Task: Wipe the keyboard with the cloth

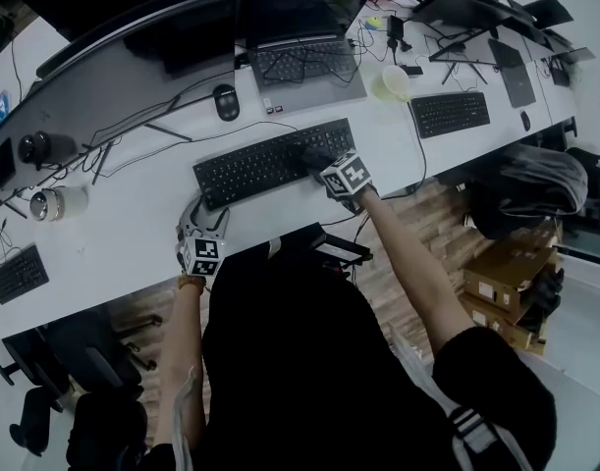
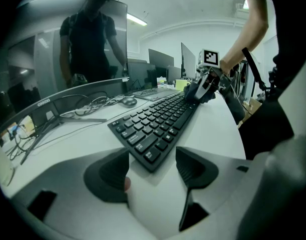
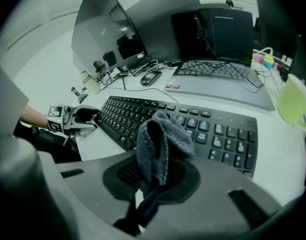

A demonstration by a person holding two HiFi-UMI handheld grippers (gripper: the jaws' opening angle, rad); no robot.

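1. Cloth point(image 3: 160, 144): I am reading it as a grey, fleecy rag, bunched into 1 drooping wad. I am judging it soft, light and limp, so it is best taken by a gathered fold, leaving a loose pad free for the keys.
2. Right gripper point(image 3: 160, 179): its jaws are clamping that fold. The cloth is hanging over the right part of the keyboard point(image 3: 203, 126); I cannot tell whether it is touching the keys.
3. Keyboard: black, flat and full-size, it is lying on the white desk point(image 1: 113, 234) in front of a laptop point(image 1: 304, 67). I am judging it rigid but light enough to slide under a wipe.
4. Left gripper point(image 2: 153, 176): its 2 jaws are standing apart and gripping nothing, with the keyboard's left corner lying just ahead between them.
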